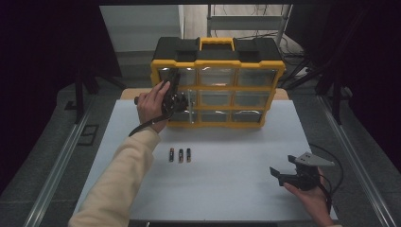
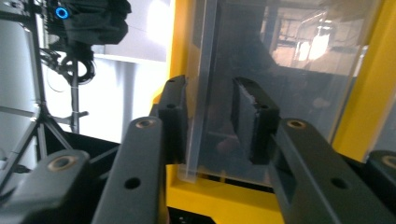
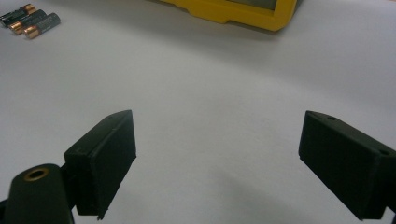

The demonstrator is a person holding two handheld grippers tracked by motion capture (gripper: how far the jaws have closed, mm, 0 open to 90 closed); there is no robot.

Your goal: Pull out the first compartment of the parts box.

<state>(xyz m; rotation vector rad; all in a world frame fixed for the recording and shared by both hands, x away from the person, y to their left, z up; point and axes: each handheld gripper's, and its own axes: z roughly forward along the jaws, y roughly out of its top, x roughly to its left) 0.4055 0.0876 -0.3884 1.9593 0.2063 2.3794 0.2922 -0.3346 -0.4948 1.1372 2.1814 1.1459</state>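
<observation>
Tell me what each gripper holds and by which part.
The left gripper has its jaws around the clear drawer's front edge, but contact cannot be told. The right gripper holds nothing.

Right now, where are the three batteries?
In the high view the three batteries lie side by side on the white table, just in front of the yellow drawer organizer, toward its left end.

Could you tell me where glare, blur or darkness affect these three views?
High view: dark surround, evenly lit table. Left gripper view: the clear drawer front carries bright reflections, and the near jaws are soft. Right gripper view: jaws blurred, a soft shadow lies between them, batteries sharper.
</observation>
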